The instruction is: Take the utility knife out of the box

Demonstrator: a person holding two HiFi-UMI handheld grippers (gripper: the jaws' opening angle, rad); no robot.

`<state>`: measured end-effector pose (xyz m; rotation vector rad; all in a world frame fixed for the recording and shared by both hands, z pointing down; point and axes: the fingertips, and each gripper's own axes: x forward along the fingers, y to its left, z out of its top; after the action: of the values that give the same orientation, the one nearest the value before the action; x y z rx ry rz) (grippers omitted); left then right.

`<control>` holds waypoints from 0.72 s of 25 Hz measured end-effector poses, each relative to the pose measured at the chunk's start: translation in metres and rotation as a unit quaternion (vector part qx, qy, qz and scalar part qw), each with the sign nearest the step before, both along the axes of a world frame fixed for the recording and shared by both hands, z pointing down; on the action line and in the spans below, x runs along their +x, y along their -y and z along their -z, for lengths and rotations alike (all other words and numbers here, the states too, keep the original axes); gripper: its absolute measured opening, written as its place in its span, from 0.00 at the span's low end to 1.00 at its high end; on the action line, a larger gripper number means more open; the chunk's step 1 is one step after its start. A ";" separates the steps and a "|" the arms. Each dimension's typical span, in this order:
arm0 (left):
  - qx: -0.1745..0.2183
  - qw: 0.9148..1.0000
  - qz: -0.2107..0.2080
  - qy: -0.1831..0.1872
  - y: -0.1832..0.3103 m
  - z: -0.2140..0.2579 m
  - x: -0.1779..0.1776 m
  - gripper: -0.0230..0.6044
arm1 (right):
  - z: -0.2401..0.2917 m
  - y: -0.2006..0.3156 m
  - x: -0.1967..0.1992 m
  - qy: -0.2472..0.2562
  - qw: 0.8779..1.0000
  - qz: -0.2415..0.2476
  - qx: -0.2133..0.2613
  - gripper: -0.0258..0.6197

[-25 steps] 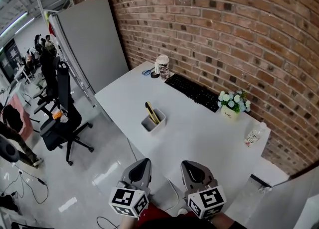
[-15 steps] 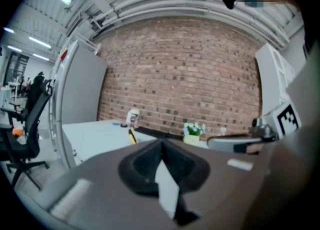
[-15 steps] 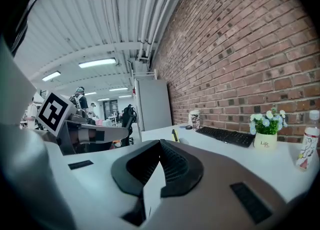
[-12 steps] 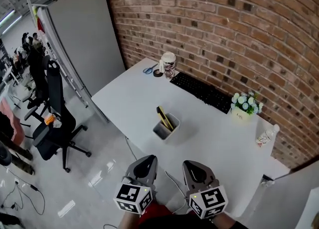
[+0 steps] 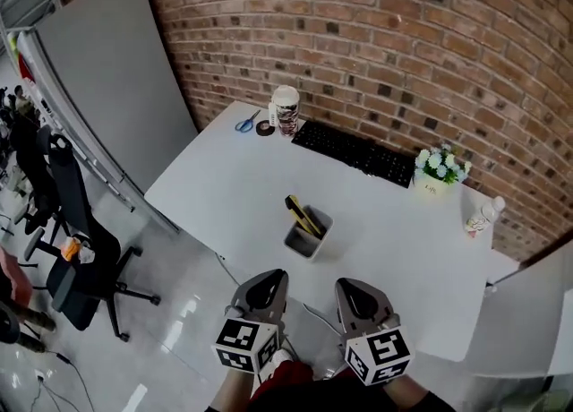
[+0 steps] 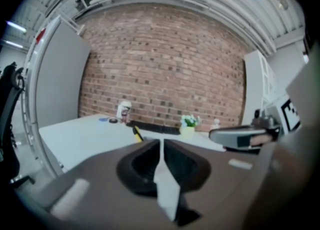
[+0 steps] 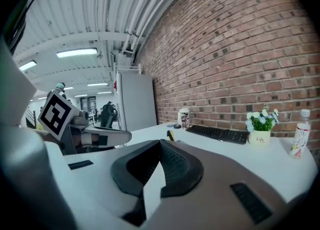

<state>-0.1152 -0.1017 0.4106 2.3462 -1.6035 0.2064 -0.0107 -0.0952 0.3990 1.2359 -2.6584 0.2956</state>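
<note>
- An office: a long white desk (image 5: 224, 186) stands against a bare brick wall (image 5: 403, 34).
- On the desk lie a black keyboard (image 5: 351, 152), scissors (image 5: 244, 123) and a small pot of flowers (image 5: 437, 171).
- A black swivel chair (image 5: 76, 249) stands beside a grey partition panel (image 5: 107, 88).
- Strip lights (image 7: 77, 52) run along the ceiling.

Left gripper (image 6: 161, 145) opening empty, utility knife (image 6: 137, 133) ahead

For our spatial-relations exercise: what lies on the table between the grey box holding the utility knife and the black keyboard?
Nothing. The head view shows only bare white table between the box and the keyboard.
</note>
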 end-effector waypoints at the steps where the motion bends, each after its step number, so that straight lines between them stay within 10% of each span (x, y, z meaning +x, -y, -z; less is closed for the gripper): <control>1: -0.003 1.000 -0.008 -0.001 0.002 -0.002 -0.004 0.07 | -0.002 0.001 -0.004 -0.002 1.000 -0.010 -0.003 0.05; 18: -0.016 0.996 -0.089 -0.021 0.013 -0.013 -0.045 0.12 | -0.018 -0.004 -0.050 -0.026 0.995 -0.095 -0.020 0.05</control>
<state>-0.1604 -0.1146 0.4233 2.4514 -1.3624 0.2159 -0.0609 -0.0909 0.4168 1.4643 -2.4827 0.3390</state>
